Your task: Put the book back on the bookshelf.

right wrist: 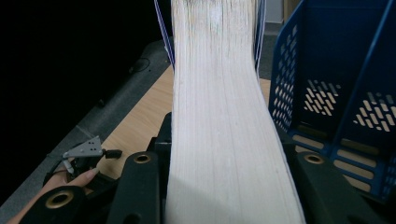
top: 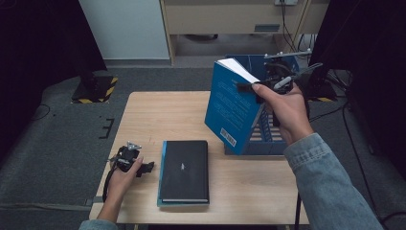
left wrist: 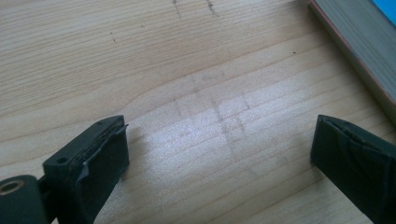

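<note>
Wooden bench [top: 249, 191]: my right tool [top: 258, 88] pinches the blue book [top: 232, 105] beside the blue file rack [top: 268, 139]; left tool [left wrist: 219, 154] spread. Tilted, the book could catch the rack's wall.

Grey carpet floor [top: 57, 139] (dim), pale wall [top: 124, 28] behind.

High view: overhead, facing forward across the light wooden table [top: 249, 187].
Left gripper view: close above tabletop.
Right gripper view: shares the blue perforated plastic file rack [right wrist: 336, 93].
</note>
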A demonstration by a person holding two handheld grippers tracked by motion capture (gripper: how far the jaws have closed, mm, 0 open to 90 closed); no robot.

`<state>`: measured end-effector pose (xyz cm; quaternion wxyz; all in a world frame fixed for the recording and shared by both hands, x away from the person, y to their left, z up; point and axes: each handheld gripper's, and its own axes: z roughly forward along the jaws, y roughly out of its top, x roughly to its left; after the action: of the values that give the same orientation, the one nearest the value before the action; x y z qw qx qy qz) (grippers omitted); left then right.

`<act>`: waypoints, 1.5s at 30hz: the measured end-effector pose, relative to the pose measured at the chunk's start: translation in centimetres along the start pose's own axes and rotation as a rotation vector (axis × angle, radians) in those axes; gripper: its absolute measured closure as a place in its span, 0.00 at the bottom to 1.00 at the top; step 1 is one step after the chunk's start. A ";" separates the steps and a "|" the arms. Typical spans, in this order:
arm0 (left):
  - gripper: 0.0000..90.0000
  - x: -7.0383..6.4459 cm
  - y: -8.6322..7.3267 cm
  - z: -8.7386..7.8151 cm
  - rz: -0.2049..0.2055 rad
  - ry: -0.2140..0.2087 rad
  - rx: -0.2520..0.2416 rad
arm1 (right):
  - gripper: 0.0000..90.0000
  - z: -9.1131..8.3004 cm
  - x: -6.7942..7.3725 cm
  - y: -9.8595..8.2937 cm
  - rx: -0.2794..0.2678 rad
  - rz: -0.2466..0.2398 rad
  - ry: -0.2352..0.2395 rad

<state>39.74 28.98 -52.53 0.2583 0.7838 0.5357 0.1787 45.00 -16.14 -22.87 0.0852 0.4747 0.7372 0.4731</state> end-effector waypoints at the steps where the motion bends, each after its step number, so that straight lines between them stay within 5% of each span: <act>1: 0.03 0.0 0.0 0.0 0.000 0.000 0.000 | 0.66 0.0 0.0 0.0 0.000 0.000 0.000; 23: 0.00 -0.3 -0.7 0.1 -0.002 0.000 -0.045 | 0.66 -2.9 -2.4 -0.2 -0.046 0.061 -0.144; 45: 0.00 -0.4 -0.8 0.0 0.002 -0.005 -0.051 | 0.66 -0.4 -4.6 -0.2 -0.052 0.113 -0.204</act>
<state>39.01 28.83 -53.04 0.2793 0.7780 0.5294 0.1907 47.09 -20.01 -24.32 0.1451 0.5586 0.6845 0.4454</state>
